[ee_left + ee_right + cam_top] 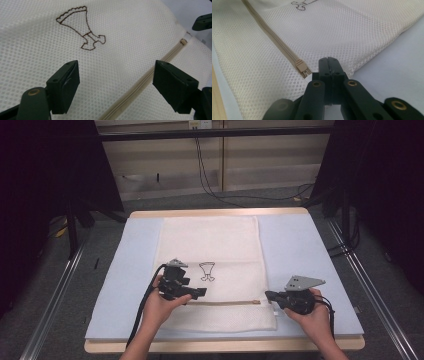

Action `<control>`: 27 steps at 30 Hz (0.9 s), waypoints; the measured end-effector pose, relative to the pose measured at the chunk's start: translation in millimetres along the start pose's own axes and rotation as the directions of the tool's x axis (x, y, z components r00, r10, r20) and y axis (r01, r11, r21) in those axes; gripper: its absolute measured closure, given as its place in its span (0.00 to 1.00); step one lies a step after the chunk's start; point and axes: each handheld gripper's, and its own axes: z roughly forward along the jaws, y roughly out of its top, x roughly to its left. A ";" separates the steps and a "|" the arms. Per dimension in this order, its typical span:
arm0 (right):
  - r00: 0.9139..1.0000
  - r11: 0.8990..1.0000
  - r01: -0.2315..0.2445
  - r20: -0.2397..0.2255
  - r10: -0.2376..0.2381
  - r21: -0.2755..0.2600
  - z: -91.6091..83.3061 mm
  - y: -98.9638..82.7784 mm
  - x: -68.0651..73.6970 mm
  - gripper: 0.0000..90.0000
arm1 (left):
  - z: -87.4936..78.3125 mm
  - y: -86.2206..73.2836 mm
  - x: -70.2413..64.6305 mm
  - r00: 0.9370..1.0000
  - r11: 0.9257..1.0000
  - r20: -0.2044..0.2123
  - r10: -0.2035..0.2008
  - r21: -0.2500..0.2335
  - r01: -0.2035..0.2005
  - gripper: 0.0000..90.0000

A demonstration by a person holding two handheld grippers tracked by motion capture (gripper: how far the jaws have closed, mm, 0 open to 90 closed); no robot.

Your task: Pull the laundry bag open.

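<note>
A cream mesh laundry bag (210, 245) lies flat on the pale blue mat (300, 250). It bears a brown stitched emblem (207, 271) and a beige zipper (225, 302) across its near end. My left gripper (200, 292) hovers over the bag just left of the emblem, jaws wide open with only mesh (37, 37) and zipper (140, 82) below them. My right gripper (268, 295) is shut at the bag's right edge, its tips (328, 61) right beside the zipper slider (302, 67). I cannot tell whether any cloth is pinched between them.
The mat covers a wooden table whose far edge (225, 212) shows. Dark stands and metal rails (55, 290) flank the table, and cables (210, 180) run over the floor behind it. Bare mat lies to the left and right of the bag.
</note>
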 end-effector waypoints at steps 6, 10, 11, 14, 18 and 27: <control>1.000 1.000 0.008 -0.002 -0.008 -0.017 -0.6 0.4 -0.6 1.00 | 11.2 3.4 -10.9 0.998 0.999 0.053 0.026 -0.031 -0.024 0.30; 1.000 1.000 -0.008 0.004 0.008 0.001 0.8 -0.8 0.2 0.98 | 17.8 6.5 -17.1 0.998 0.999 0.057 0.021 -0.032 -0.019 0.30; 1.000 1.000 -0.008 0.004 0.008 0.001 0.8 -0.8 0.2 0.98 | 18.9 8.3 -19.0 0.998 1.000 0.064 0.024 -0.020 -0.023 0.30; 1.000 1.000 -0.009 0.007 0.009 -0.006 0.0 -0.4 0.8 1.00 | 26.1 14.0 -26.4 0.991 1.000 0.133 -0.020 -0.010 0.022 0.29; 1.000 1.000 -0.011 -0.002 0.011 -0.018 -0.9 0.4 0.3 1.00 | 30.6 17.1 -31.3 0.982 0.998 0.186 -0.040 -0.031 0.046 0.36; 1.000 1.000 -0.007 -0.005 0.007 -0.010 -2.4 1.1 0.9 1.00 | 44.5 26.5 -43.3 0.968 0.992 0.216 -0.124 0.031 0.120 0.50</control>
